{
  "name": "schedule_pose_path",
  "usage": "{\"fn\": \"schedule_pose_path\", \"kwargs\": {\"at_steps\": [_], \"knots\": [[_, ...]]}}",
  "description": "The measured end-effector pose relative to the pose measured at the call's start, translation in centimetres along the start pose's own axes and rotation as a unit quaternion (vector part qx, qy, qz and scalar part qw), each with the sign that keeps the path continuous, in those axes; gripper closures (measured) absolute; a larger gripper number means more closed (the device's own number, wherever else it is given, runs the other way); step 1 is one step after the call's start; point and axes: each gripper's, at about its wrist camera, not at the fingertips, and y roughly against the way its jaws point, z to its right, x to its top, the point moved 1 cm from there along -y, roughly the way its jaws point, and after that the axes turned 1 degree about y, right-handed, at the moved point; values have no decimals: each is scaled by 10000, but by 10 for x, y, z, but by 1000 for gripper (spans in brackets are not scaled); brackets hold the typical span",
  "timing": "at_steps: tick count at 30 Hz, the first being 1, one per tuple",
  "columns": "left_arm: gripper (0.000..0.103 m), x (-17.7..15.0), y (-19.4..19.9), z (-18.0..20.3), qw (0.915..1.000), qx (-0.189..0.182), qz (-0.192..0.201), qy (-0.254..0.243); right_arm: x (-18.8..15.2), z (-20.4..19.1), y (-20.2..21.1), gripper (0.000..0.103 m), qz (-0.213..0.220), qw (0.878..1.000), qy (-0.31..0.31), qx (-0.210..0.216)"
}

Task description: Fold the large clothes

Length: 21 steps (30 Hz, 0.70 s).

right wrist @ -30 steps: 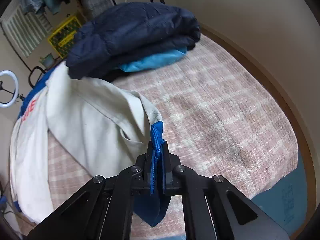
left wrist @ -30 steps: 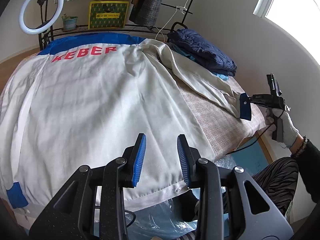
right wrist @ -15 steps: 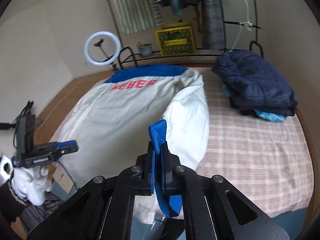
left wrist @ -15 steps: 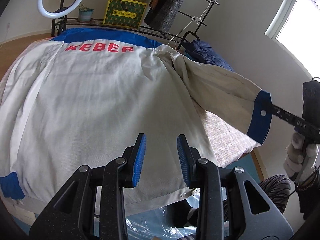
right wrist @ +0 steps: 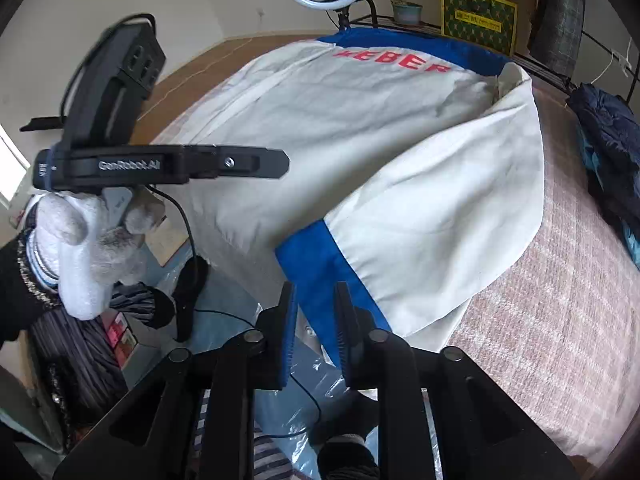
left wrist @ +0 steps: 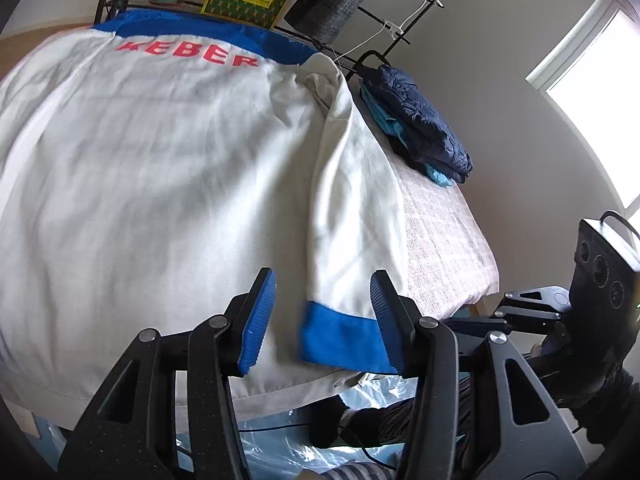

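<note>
A large off-white jacket [left wrist: 160, 168] lies back-up, spread across the bed [left wrist: 444, 240]. It has a blue collar band at the far end with red letters just below it. The right sleeve [right wrist: 432, 216] is folded inward over the body of the jacket, running from the shoulder down toward the near edge of the bed. Its blue cuff [right wrist: 316, 268] lies at the near edge, partly overhanging.

Right gripper [right wrist: 316, 320]: jaws have just been opening. They stand a little apart, with the blue cuff showing in the gap between them; the pads do not press on it.

Left gripper [left wrist: 324, 320]: jaws have also just been opening and now stand wide. It hovers above the near hem of the jacket. In its own view the cuff appears between the fingertips, but they are not touching it. In the right wrist view this gripper is seen from the side, held by a hand in a white glove [right wrist: 84, 248], above the left part of the jacket.

A folded dark blue jacket [left wrist: 420, 128] with something light blue under it sits on the checked bed cover at the far right, apart from the off-white jacket
</note>
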Motion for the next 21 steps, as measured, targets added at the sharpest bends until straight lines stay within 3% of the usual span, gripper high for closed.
{"fn": "schedule_pose_path", "kwargs": {"at_steps": [2, 7, 13, 16, 18, 19, 21], "knots": [[53, -3, -13, 2, 9999, -12, -118, 15, 4, 9, 13, 73, 148, 9999, -8, 13], [53, -11, -46, 7, 9987, 277, -384, -186, 27, 59, 37, 72, 449, 9979, -331, -327], [53, -21, -75, 4, 9977, 280, -600, -165, 73, 147, 35, 72, 755, 9880, -1311, -325], [53, -24, -79, 2, 9985, 112, -542, -30, 100, 192, 30, 66, 904, 9799, -1727, -430], [68, -22, -80, 3, 9984, 87, -550, -77, 118, 218, 22, 65, 988, 9738, -1962, -586], [83, -22, -82, 3, 9982, 102, -576, -98, 127, 231, 16, 65, 1004, 9714, -2070, -588], [89, -22, -83, 1, 9984, 75, -561, -81, 144, 257, 1, 63, 977, 9668, -2302, -526]]}}
